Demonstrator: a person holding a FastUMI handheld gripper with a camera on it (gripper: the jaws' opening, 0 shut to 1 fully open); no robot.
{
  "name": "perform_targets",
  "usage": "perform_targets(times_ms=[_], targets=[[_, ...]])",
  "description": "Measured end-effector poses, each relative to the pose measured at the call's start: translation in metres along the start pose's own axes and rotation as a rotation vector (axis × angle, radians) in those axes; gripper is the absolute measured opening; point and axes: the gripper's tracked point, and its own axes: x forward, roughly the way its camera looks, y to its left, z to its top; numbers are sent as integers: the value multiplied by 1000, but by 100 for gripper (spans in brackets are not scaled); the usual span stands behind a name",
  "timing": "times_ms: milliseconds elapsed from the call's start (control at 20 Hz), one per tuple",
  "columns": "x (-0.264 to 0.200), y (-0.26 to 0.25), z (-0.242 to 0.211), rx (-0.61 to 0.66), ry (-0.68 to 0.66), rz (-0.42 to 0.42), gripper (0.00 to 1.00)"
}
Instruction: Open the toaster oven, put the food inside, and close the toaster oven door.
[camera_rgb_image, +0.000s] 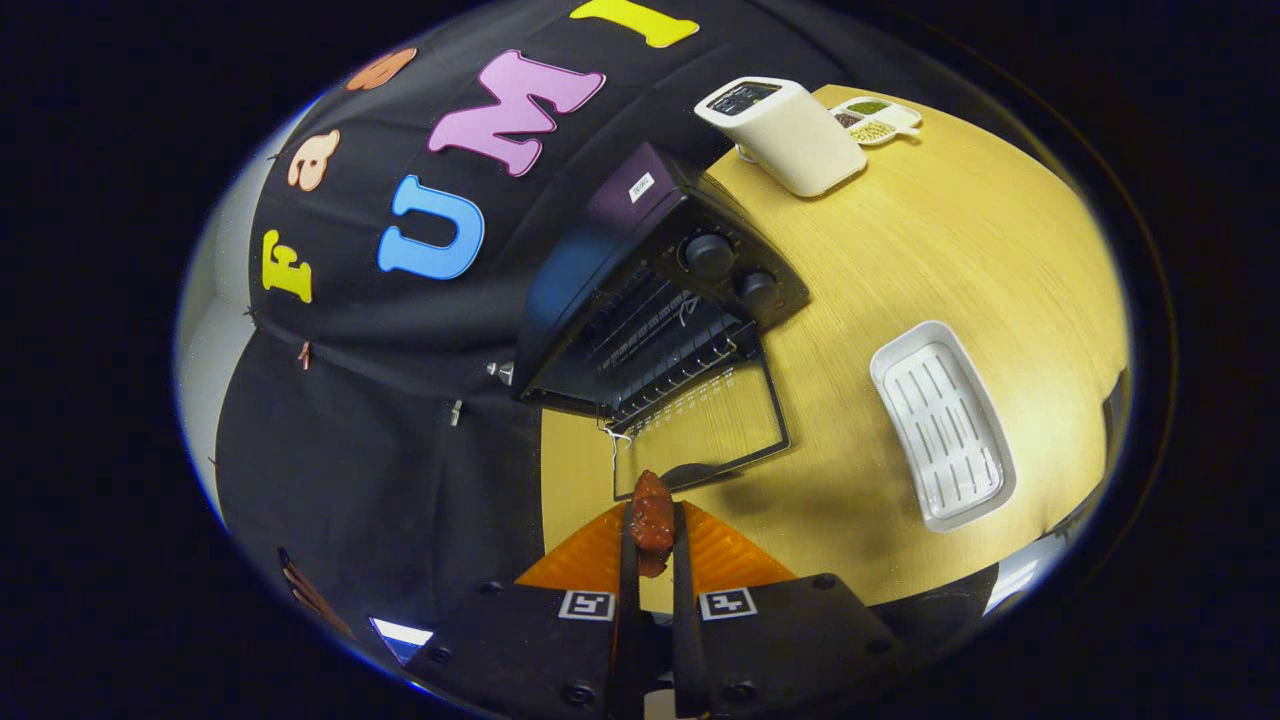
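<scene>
The gripper (652, 545) pinches the food (652, 522) between both fingers, the oven's dropped door (700, 430) just ahead at twelve o'clock and its rack (660, 345) beyond, so I'd say loading is underway: carry it in level over the glass.

Oven mouth: the toaster oven (650, 300) stands open, its cavity facing the gripper (651, 535); the wire rack (660, 345) spans the inside.
Door: the glass door (700, 425) lies folded down flat on the table (900, 260), just ahead of the fingers, covering the approach.
Gripper load: the fingers are pressed on a reddish piece of food (652, 520), which sticks out past them.
Right side: a white tray (940, 425) lies well apart from the door, bare tabletop between.
Far side: a white appliance (785, 135) and a small dish (875, 118) stand beyond the oven.
</scene>
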Motion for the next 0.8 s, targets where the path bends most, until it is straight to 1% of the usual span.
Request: perform_targets(times_ms=[150, 450, 650, 800], targets=[[20, 13, -10, 32, -18, 14, 16], [58, 39, -17, 50, -76, 43, 16], [84, 38, -4, 76, -181, 13, 16], [101, 36, 11, 123, -240, 19, 16]])
